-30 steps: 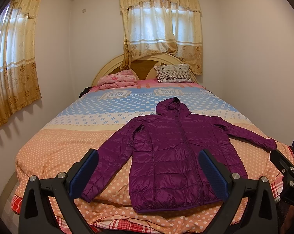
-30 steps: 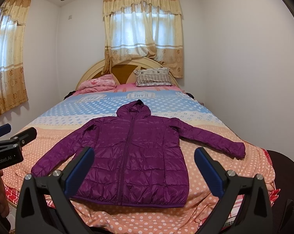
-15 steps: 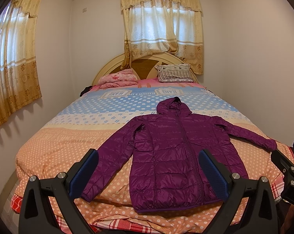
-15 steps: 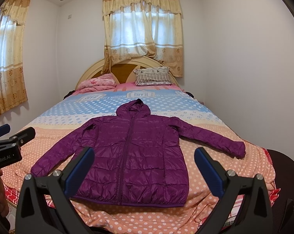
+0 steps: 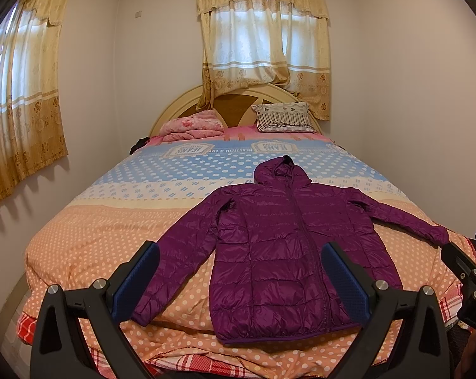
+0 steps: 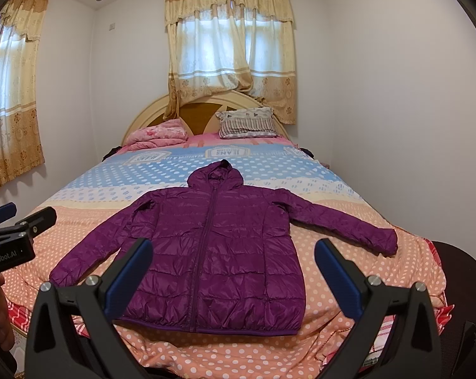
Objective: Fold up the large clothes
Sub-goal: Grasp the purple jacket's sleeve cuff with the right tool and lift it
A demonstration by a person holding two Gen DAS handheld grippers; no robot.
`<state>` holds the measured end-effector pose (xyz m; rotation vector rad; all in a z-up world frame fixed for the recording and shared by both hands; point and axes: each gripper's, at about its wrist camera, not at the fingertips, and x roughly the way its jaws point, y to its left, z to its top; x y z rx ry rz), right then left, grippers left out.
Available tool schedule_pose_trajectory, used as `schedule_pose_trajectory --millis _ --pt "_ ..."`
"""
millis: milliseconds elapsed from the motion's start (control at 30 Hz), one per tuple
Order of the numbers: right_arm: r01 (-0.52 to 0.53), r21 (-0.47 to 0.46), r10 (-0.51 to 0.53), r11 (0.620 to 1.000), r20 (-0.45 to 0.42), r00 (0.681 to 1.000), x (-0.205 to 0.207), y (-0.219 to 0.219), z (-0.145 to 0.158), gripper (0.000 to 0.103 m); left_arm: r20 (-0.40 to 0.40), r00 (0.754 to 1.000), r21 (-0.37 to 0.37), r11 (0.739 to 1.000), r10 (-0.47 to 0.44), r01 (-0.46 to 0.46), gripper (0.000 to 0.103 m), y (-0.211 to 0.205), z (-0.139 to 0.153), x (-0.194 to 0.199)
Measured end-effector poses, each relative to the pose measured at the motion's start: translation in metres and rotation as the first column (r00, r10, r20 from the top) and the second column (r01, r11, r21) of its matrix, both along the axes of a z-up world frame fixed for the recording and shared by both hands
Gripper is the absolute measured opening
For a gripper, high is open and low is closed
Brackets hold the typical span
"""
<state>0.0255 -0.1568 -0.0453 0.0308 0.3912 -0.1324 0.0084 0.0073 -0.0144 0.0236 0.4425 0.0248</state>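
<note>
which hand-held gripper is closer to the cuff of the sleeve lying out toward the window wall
Left. The left hand-held gripper hangs just short of that cuff; the right hand-held gripper is over the jacket's hem, farther across.

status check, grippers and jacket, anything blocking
Left gripper open, empty. Right gripper open, empty. Purple jacket flat on bed, zipped, sleeves spread, unfolded. Nothing lying on it.

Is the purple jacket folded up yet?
No, the purple hooded puffer jacket lies spread flat on the bed, zipped, both sleeves stretched out sideways.
</note>
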Motion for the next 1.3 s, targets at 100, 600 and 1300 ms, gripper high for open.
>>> schedule_pose_trajectory --millis 100,600,1300 --pt "-0.002 0.003 0.002 1.0 -0.003 1.0 0.0 -0.001 0.0 0.103 -0.001 1.0 -0.003 1.0 -0.002 0.002 0.102 0.0 0.0 0.0" --pt "0.065 0.085 -0.059 0.994 -0.071 0.996 0.04 -0.065 -0.044 0.103 -0.055 0.998 0.021 0.999 0.028 -0.027 0.102 0.013 -0.038 0.048" --pt "0.638 0.21 -0.528 0.741 -0.404 0.747 0.142 -0.358 -0.125 0.088 -0.184 0.971 0.102 0.986 0.15 -0.133 0.102 0.035 -0.133 0.252"
